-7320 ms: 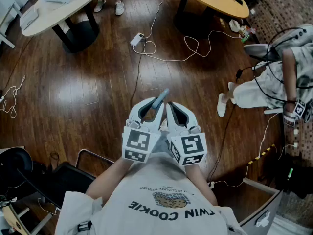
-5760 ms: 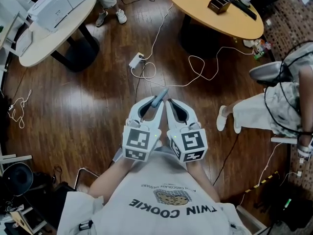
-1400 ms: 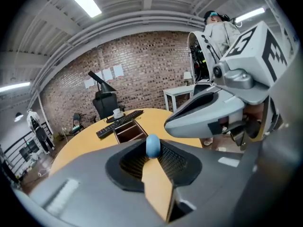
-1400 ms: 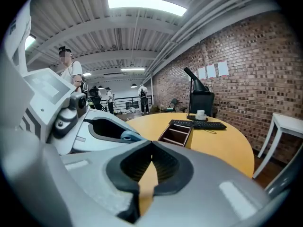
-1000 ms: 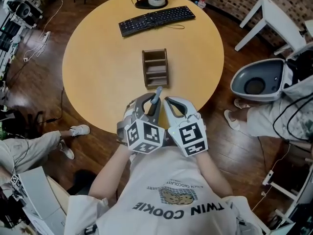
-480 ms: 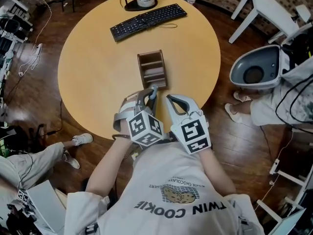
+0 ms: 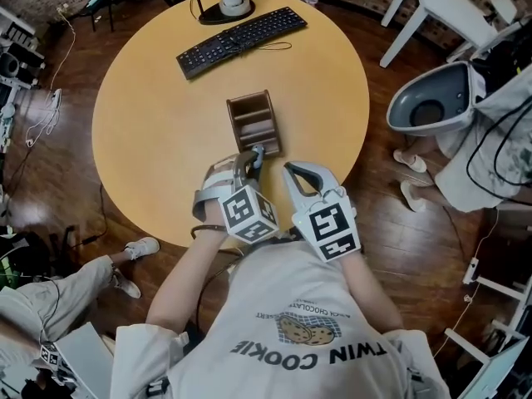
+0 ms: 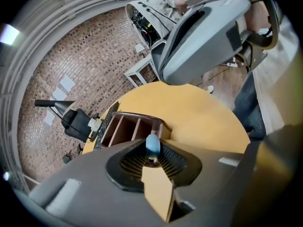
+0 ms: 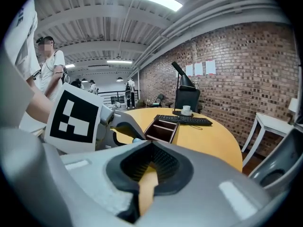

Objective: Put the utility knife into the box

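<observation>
We see the left hand-held gripper (image 7: 249,160) clamped on the utility knife (image 8: 152,145), whose blue-grey end sticks up from between the jaws. The knife is not in the box (image 7: 248,97): its end lies right at the box's near wall, and we cannot tell whether the two touch. The brown box stands upright near the middle of the round yellow surface (image 7: 158,140), open at the top, with its dividers showing and its compartments bare as far as we can see. The right hand-held gripper (image 7: 289,169) hangs just beside the left one, over the surface's near edge, its jaws brought together with nothing between them. Beyond the box, well apart from it, we find a black keyboard (image 7: 241,37) lying at a slant, and behind that a white cup (image 7: 234,0) on a dark base.
</observation>
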A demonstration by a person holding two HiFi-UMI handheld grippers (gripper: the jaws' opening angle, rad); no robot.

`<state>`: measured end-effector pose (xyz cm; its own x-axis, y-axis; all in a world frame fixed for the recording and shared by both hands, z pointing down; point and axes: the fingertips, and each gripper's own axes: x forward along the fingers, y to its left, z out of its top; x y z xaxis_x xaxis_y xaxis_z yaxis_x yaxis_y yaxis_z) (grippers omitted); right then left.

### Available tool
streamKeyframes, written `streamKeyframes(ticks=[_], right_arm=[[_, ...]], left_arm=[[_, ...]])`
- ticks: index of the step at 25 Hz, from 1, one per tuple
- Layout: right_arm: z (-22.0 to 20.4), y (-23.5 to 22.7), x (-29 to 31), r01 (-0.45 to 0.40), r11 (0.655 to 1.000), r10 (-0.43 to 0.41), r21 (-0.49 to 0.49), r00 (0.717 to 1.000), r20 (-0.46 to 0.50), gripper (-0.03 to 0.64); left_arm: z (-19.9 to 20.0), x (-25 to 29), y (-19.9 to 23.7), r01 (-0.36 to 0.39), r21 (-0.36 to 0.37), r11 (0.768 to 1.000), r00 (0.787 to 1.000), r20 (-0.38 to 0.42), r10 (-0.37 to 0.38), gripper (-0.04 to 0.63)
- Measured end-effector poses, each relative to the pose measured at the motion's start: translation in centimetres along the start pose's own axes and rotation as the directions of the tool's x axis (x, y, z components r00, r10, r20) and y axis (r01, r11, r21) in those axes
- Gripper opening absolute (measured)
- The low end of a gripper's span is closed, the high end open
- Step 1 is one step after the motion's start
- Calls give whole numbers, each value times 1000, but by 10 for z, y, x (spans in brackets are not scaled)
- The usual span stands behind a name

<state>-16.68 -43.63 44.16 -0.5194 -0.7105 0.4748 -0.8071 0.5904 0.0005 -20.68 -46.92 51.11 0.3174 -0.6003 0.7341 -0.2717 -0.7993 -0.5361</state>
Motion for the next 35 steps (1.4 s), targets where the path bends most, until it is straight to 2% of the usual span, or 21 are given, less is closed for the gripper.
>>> streamKeyframes(ticks=[6,12,18,21,24,28,35], right_arm=[[-3,-6,2,24,1000,-24,-1,1000,-16,2],[-6,-8,2,31,1000,-31,-7,999,-24,2],[-6,-8,2,25,1000,-25,-11,999,-24,2],[-7,-6,4,23,1000,-23,-15,999,-29,2],[-8,-6,1,20,1000,-21,-15,999,-29,2],[-8,-6,-3,18,1000,-18,-7,999,-31,2],[-14,4,-11,-20,1000,20,13,1000,-20,2]], left_arm=[[-4,15,-1,4,94,996,1000,-22,-2,75],[-2,24,-8,41,111,993,999,-21,-39,75],[-11,35,-9,18,158,987,998,-60,-9,77],[-12,37,-9,20,154,988,998,-54,-12,82],[-13,38,-12,43,147,988,997,-63,-34,141],[-14,33,-12,40,127,991,997,-64,-32,151],[-14,11,-5,-35,40,999,999,-39,36,152]])
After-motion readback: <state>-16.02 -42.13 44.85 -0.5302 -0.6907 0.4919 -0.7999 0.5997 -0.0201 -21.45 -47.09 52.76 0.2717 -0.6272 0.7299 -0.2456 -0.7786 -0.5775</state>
